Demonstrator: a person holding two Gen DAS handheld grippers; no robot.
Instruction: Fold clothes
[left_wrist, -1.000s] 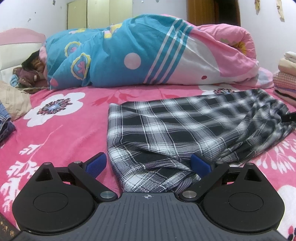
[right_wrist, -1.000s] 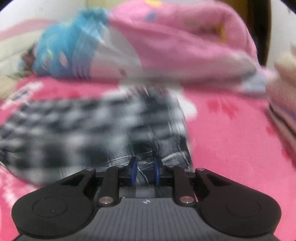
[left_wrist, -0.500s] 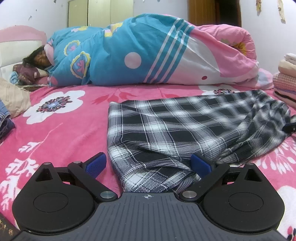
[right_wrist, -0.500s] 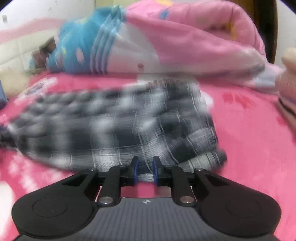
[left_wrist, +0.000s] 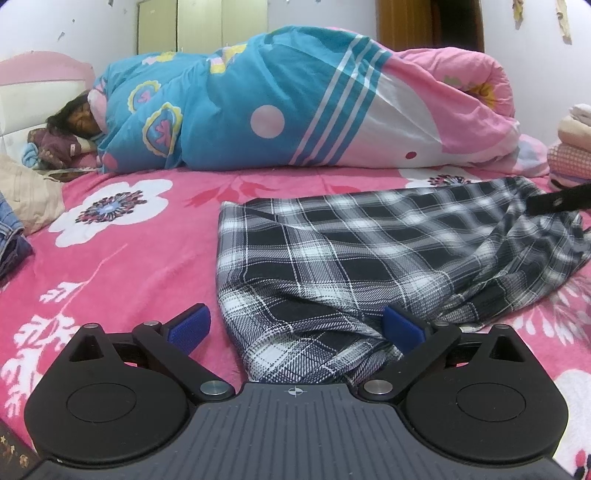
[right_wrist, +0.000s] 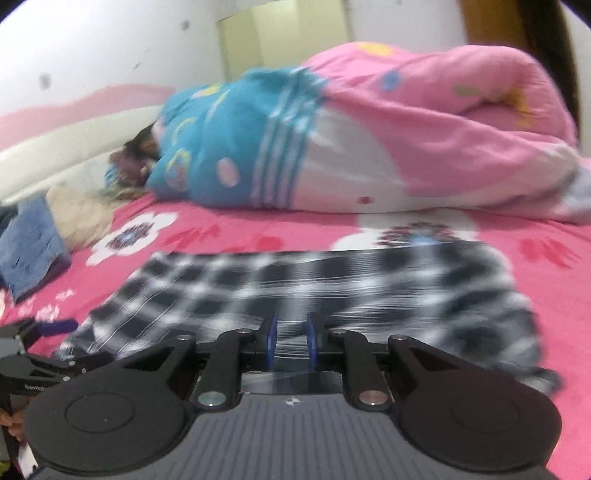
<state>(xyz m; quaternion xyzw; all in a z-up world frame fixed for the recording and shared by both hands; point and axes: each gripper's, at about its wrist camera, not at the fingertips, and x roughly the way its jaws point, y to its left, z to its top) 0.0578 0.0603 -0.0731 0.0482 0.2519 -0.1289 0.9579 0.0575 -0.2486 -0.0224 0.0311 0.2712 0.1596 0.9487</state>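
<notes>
A black-and-white checked garment (left_wrist: 369, 258) is spread across the middle of a pink flowered bedsheet (left_wrist: 122, 258), lying mostly flat with its right end bunched into folds. The left gripper (left_wrist: 295, 326) is held low over the near edge of the garment with its jaws spread wide; the blue pads (left_wrist: 190, 326) are seen on either side of a raised fold of cloth, the left pad clear of the fabric and the right one at its edge, so nothing is clamped. The right gripper (right_wrist: 290, 341) is seen at the right end of the garment, with its jaws narrow and just eased apart a little; blurred checked cloth is seen in the gap between the pads, but whether it is pinched cannot be told. In the left wrist view a black part of the right gripper is visible at the far right edge, above the bunched end. Behind the garment a person is lying under a blue and pink quilt (left_wrist: 314, 103). Folded jeans (right_wrist: 29, 243) are seen at the left side of the bed, and a stack of folded clothes (left_wrist: 572, 147) at the right
</notes>
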